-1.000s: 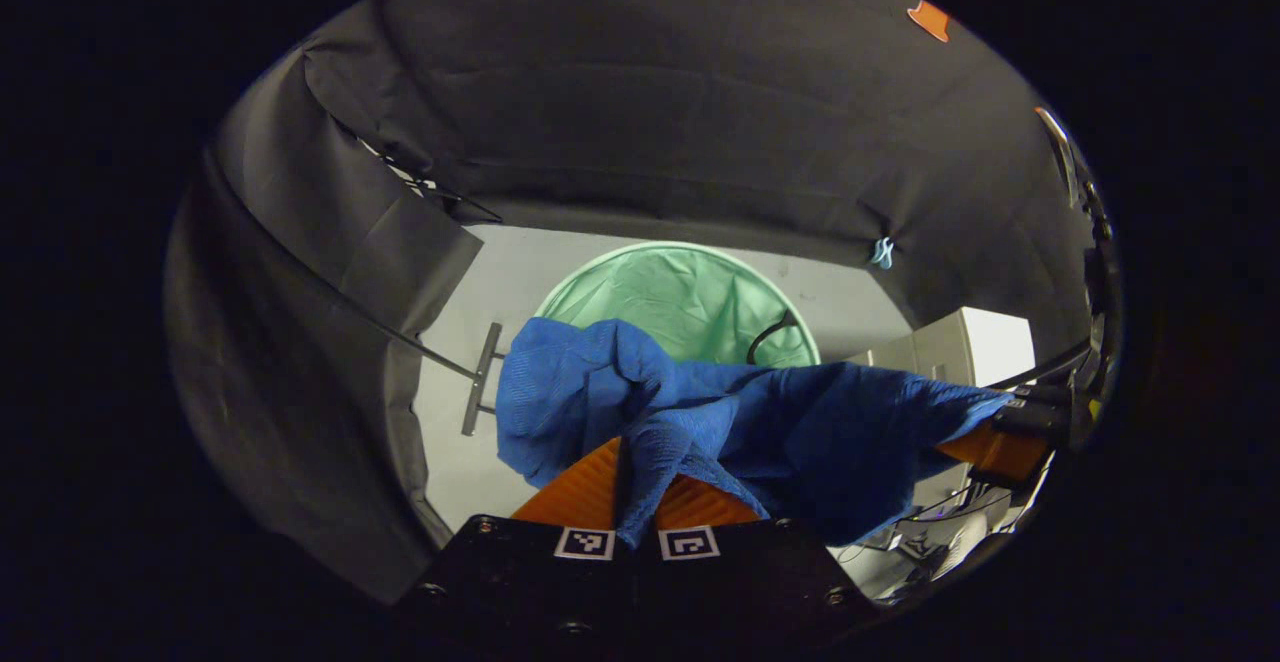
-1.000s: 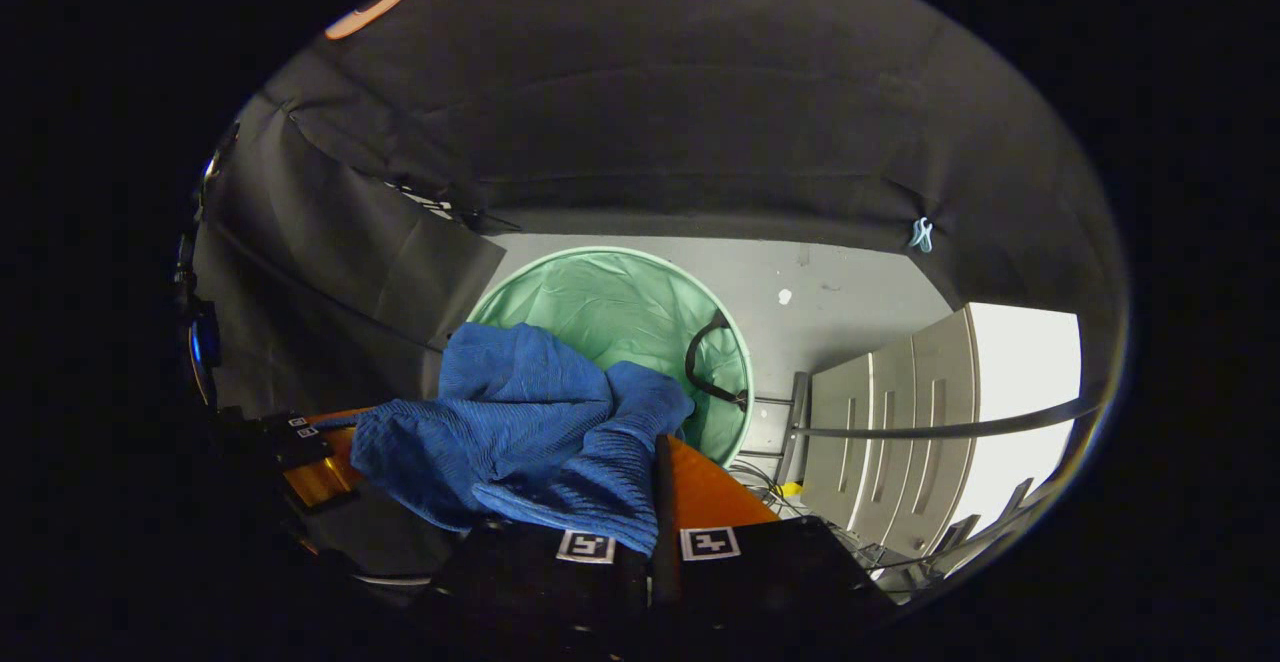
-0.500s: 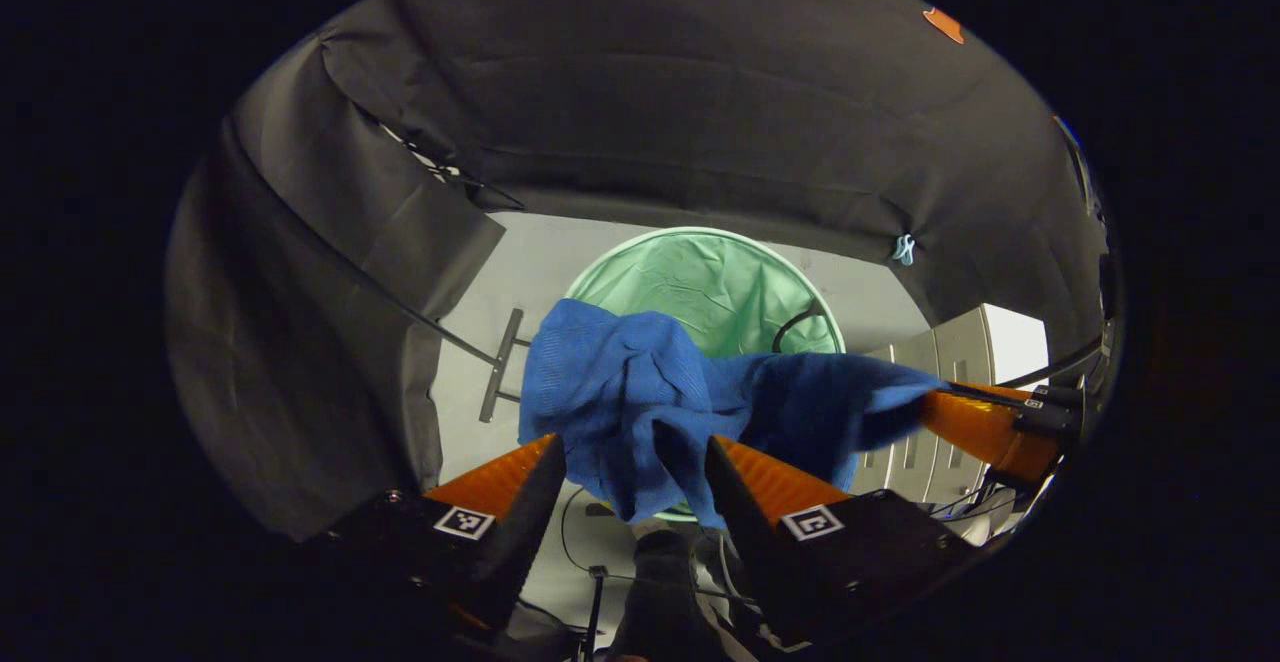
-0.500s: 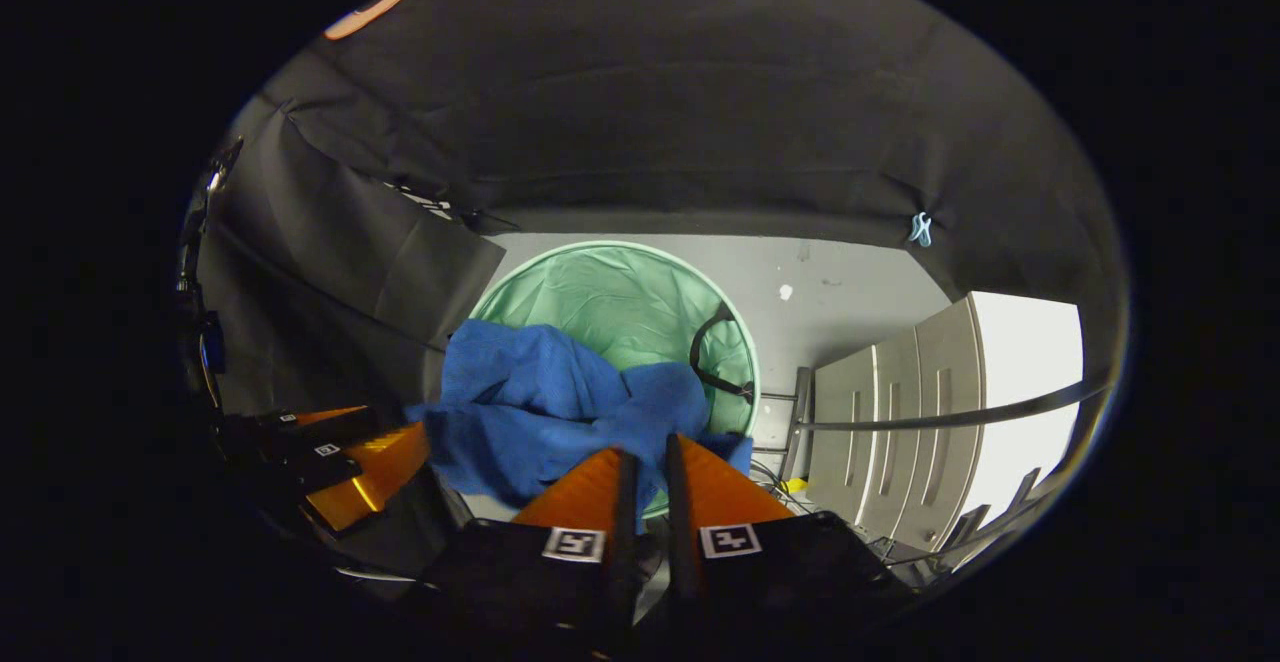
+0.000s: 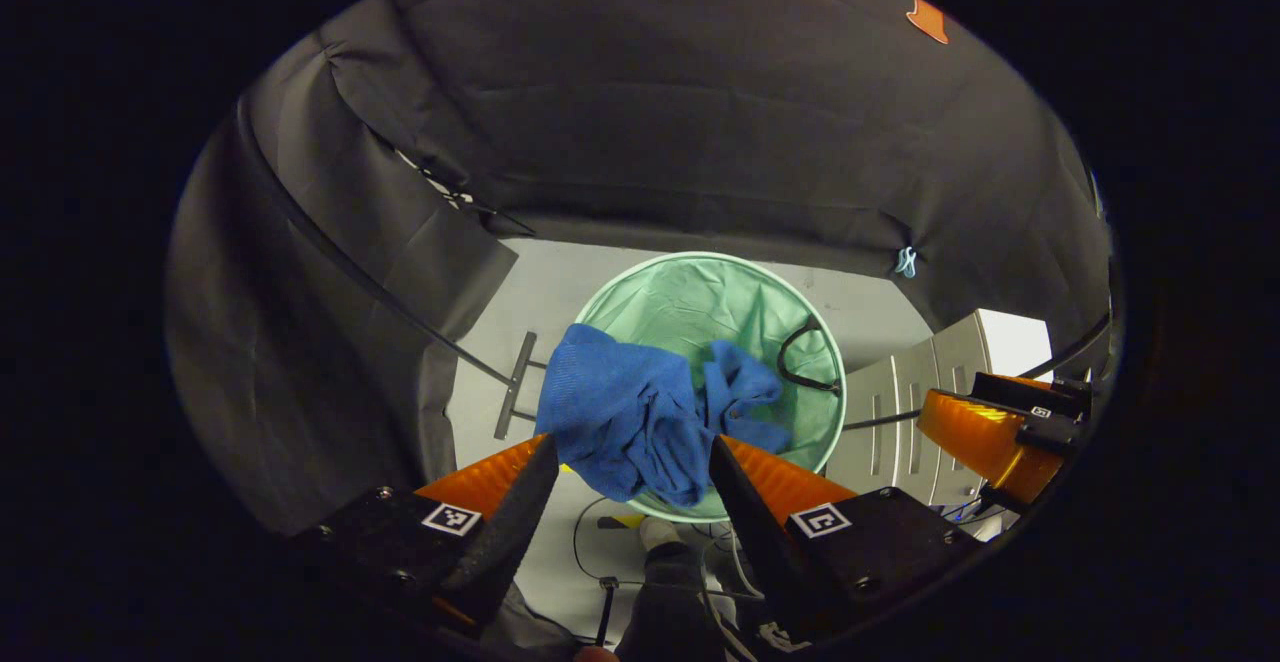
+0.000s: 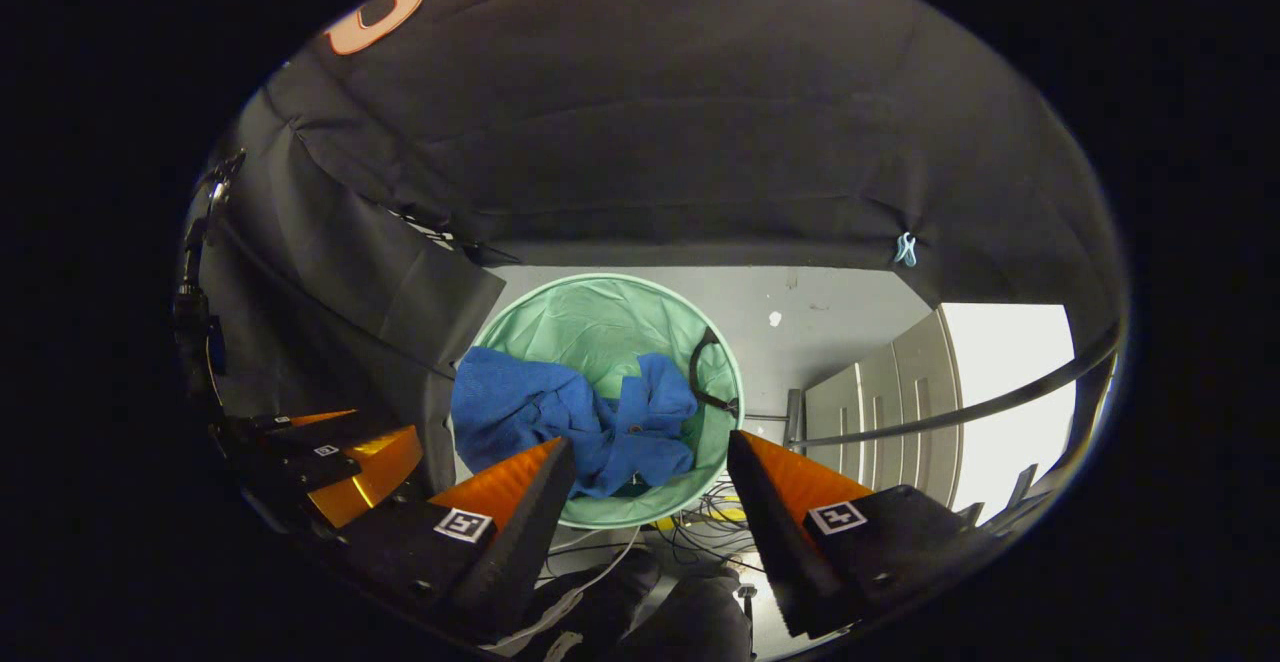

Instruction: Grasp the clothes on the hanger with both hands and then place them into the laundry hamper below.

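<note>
Now both grippers, left gripper (image 5: 628, 462) and right gripper (image 6: 648, 462), hang released above the green laundry hamper (image 6: 520, 314); lift straight clear so the blue garment (image 6: 560, 417), draped over the hamper's rim, isn't snagged.

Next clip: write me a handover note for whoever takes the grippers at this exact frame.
Left gripper: open, holding nothing.
Right gripper: open, holding nothing.
Blue garment: lies in the green laundry hamper, bunched to one side and draped over part of the rim.
Done: garment dropped into the hamper.
Left: perhaps tuck in the draped edge; otherwise just back away.
</note>
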A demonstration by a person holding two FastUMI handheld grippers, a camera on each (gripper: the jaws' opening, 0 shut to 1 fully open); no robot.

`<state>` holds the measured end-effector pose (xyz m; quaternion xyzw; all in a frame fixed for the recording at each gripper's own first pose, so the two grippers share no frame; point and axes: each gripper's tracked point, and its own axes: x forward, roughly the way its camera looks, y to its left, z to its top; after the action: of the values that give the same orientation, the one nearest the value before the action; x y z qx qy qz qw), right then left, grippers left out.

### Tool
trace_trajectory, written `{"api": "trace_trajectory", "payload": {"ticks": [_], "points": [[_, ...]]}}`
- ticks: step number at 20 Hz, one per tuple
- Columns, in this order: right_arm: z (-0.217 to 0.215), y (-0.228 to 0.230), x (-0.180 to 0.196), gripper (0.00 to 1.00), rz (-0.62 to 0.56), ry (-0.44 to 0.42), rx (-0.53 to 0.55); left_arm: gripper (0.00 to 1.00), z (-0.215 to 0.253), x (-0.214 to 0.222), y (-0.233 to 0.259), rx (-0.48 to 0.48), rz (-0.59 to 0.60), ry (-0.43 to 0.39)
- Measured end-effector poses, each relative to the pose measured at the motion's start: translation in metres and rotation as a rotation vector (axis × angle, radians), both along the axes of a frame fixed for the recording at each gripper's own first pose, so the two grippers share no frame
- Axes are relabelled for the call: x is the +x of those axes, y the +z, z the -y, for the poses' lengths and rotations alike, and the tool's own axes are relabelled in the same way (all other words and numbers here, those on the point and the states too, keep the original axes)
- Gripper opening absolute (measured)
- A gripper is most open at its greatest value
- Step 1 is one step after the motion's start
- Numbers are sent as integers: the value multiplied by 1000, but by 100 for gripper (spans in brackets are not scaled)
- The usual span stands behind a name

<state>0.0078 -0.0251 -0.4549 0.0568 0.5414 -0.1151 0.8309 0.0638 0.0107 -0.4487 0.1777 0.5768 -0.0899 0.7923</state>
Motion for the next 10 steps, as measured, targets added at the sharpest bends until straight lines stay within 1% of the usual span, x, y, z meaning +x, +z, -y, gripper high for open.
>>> {"api": "trace_trajectory", "payload": {"ticks": [6,10], "points": [[5,27,-5,99,60,-1,-19,98,15,0,15,-16,46,-50],[14,56,-18,99,118,-14,-17,98,20,4,30,-23,112,-39]]}}
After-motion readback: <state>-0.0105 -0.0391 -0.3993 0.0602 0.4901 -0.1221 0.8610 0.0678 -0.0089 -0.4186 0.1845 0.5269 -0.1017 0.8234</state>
